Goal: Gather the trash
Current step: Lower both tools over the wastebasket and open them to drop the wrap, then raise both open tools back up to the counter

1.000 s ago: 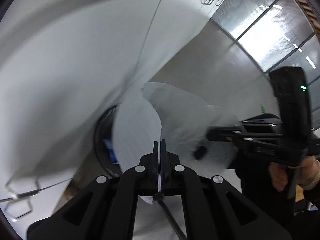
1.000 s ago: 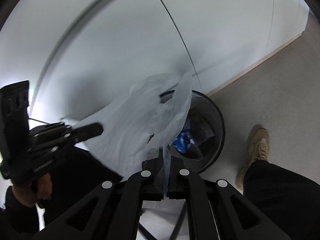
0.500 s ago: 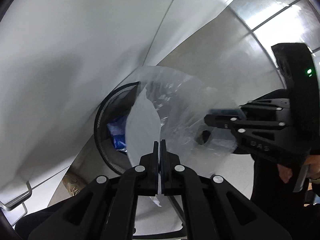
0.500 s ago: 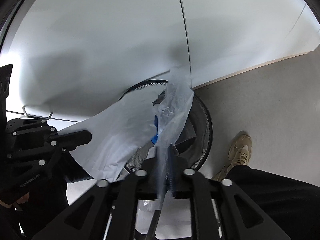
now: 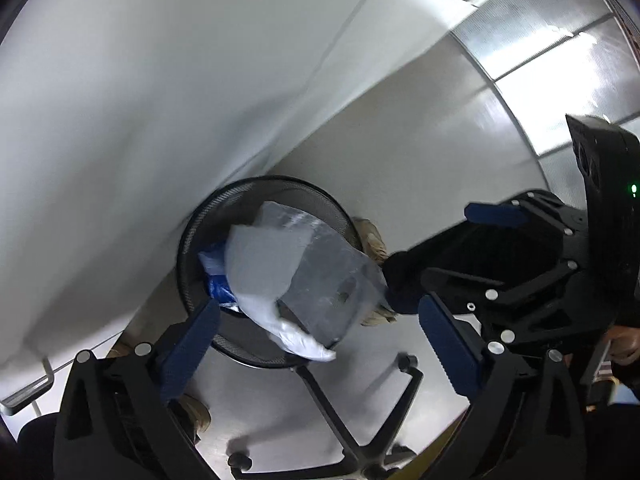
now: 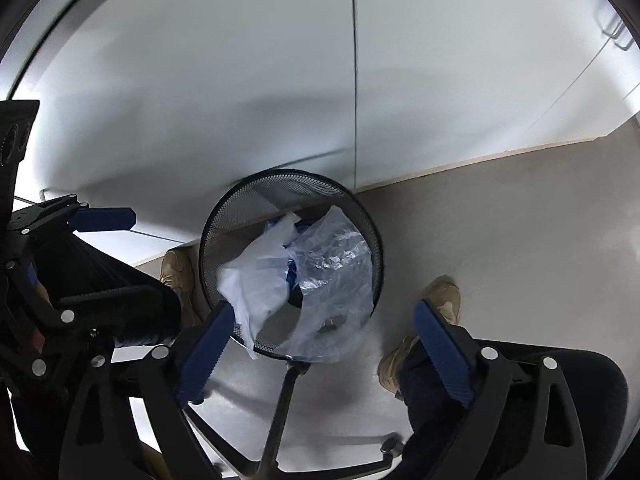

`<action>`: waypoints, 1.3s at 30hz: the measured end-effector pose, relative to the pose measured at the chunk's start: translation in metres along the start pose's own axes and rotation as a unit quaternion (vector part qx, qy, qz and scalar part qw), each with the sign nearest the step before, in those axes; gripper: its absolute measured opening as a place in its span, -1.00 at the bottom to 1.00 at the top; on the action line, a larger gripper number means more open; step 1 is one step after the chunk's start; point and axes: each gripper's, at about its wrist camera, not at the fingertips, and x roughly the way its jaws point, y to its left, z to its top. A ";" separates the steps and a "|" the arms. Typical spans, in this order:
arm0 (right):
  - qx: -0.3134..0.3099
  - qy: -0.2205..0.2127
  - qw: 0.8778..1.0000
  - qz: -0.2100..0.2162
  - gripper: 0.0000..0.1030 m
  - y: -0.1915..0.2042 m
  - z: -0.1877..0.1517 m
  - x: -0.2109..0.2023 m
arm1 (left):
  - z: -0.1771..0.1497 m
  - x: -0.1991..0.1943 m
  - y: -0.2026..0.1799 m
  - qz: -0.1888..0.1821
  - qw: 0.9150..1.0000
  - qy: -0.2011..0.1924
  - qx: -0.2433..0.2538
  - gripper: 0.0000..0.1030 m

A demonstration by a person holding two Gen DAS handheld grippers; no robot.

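A crumpled clear and white plastic bag [image 5: 272,264] [image 6: 332,264] lies in the round black mesh bin [image 5: 192,232] [image 6: 288,176], partly draped over its near rim. Blue rubbish [image 5: 216,280] shows underneath it. My left gripper [image 5: 318,304] hovers above the bin with its jaws opening wide; the bag lies loose below and no pad touches it. From the right, my right gripper [image 6: 324,308] points straight down over the bin, its jaws also opening and free of the bag. Each gripper shows in the other's view: right gripper [image 5: 448,244], left gripper [image 6: 134,276].
The bin stands on grey floor against white cabinet fronts [image 5: 160,80]. A black office chair base with castors [image 6: 280,400] spreads just in front of the bin. The person's tan shoes [image 6: 440,296] [image 6: 176,272] stand on either side of the bin.
Both grippers were shut on the bag, holding it stretched above the bin. Now both stand open and the bag has dropped into the bin.
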 end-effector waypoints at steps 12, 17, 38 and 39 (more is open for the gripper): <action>-0.001 -0.008 1.000 0.009 0.86 0.001 -0.004 -0.013 | -0.001 -0.016 -0.007 0.004 1.000 -0.008 0.015 0.91; -0.010 -0.030 0.999 0.006 0.86 0.005 -0.005 -0.037 | -0.005 -0.037 -0.010 -0.021 0.999 -0.025 0.009 0.91; -0.031 -0.198 0.979 0.038 0.93 0.038 -0.052 -0.236 | -0.095 -0.303 -0.117 0.071 0.951 -0.265 0.141 0.92; -0.032 -0.208 0.977 0.039 0.93 0.039 -0.052 -0.245 | -0.100 -0.315 -0.118 0.082 0.948 -0.273 0.143 0.92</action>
